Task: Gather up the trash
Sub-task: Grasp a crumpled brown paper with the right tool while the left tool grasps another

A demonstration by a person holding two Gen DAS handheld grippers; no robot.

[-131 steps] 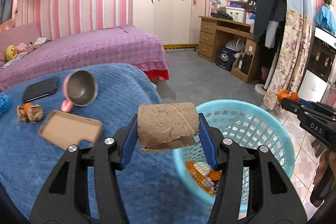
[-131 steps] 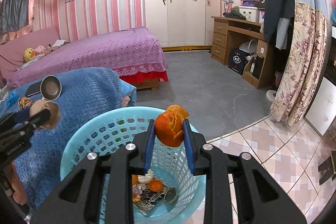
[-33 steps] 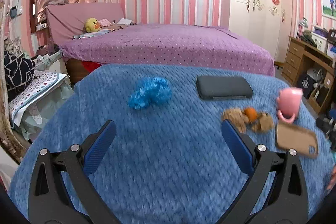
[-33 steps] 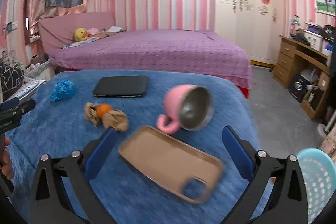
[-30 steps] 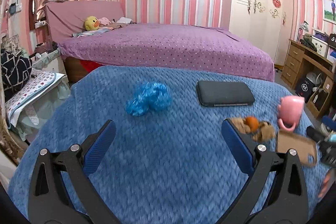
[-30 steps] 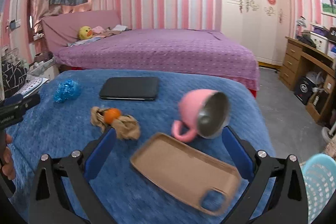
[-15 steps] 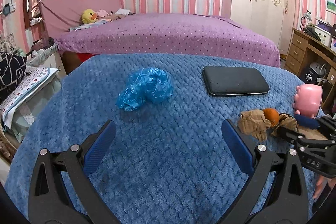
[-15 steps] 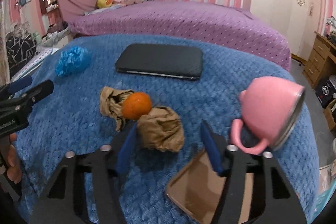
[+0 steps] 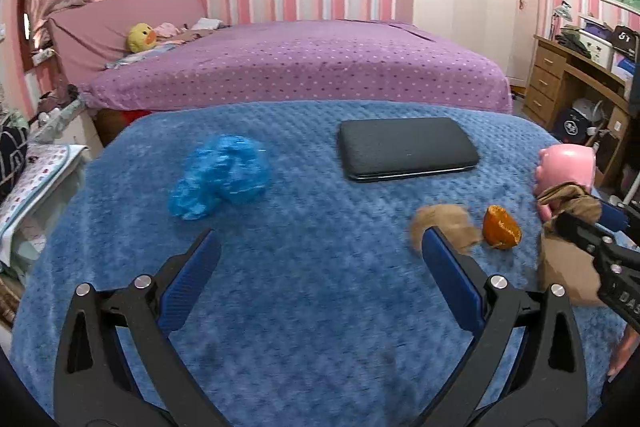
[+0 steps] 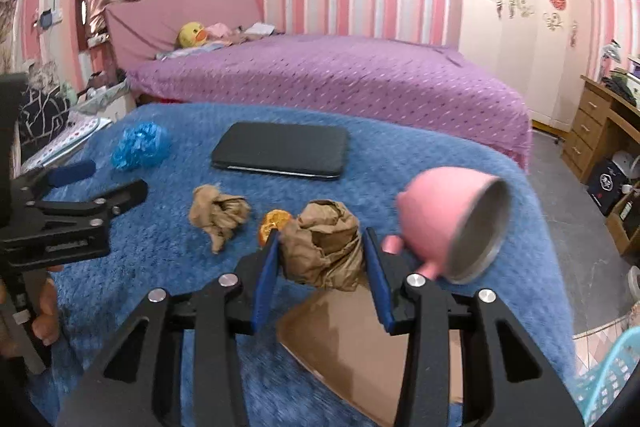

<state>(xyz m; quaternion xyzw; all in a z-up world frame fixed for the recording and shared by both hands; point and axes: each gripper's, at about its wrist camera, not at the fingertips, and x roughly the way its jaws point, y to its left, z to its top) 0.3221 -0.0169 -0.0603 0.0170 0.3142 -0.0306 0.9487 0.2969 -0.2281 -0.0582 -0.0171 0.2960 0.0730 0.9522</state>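
The right gripper (image 10: 322, 259) is seen closing, its jaws pressed on a crumpled brown paper ball (image 10: 326, 247) above a tan phone case (image 10: 360, 347). The left gripper (image 9: 318, 283) is held with jaws wide apart and nothing between them. On the blue blanket (image 9: 300, 307) are found an orange peel (image 9: 500, 233), a second paper wad (image 10: 218, 213), a pink mug (image 10: 452, 223) on its side, a blue plastic bag (image 9: 220, 183) and, farther back, a black phone (image 9: 406, 149).
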